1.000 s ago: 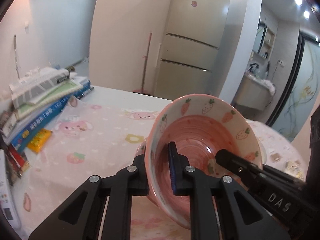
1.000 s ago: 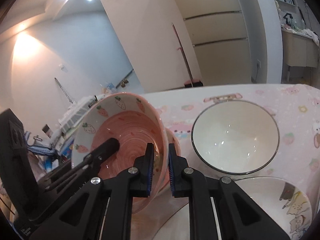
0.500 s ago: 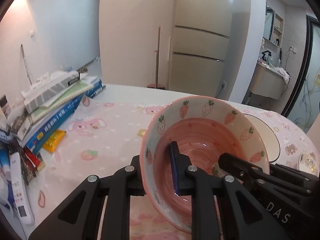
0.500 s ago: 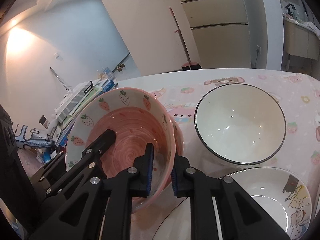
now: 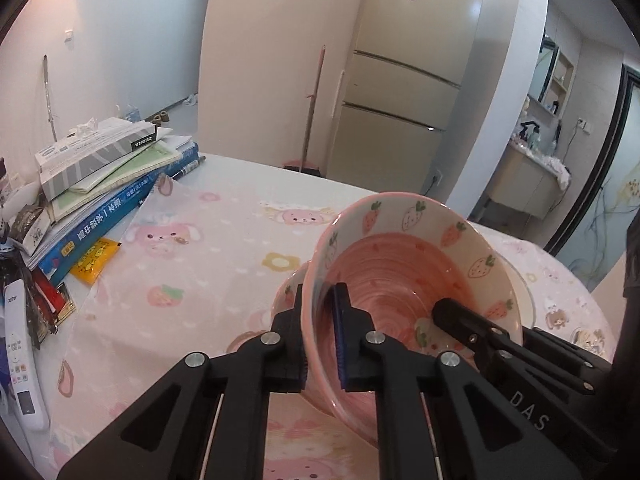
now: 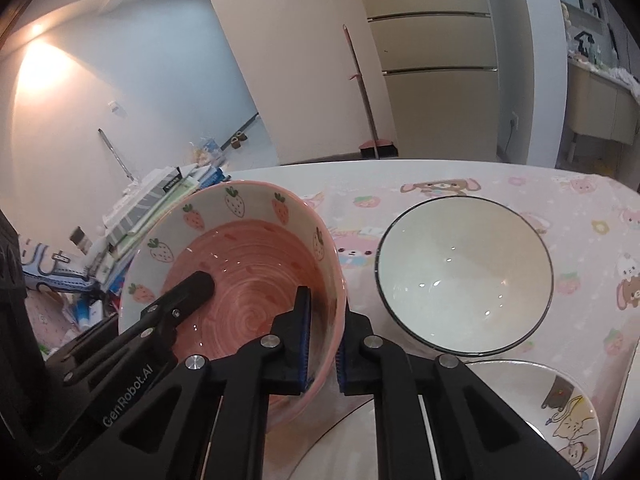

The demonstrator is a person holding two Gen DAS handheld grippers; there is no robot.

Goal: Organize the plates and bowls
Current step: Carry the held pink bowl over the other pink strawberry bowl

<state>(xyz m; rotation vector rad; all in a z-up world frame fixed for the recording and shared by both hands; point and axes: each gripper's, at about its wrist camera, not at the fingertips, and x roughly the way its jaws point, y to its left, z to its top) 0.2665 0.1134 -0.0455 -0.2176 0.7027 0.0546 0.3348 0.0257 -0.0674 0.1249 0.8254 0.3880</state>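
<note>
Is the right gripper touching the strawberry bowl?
Touching. In the right wrist view, the right gripper has one finger inside and one outside the strawberry bowl, its blue pads pressed against both sides of the bowl's wall.

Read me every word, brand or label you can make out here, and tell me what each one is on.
"DAS": on the right gripper arm, seen from the left wrist.
"GenRobot.AI": on the left gripper arm, seen from the right wrist.
"ZEBRA": tissue box, printed upside down.
Blue book spine: Chinese characters, too blurred.
Remote control: too small.

glossy ceramic strawberry bowl (image 5: 416,280), seemingly cloth tablecloth (image 5: 208,264)
</note>
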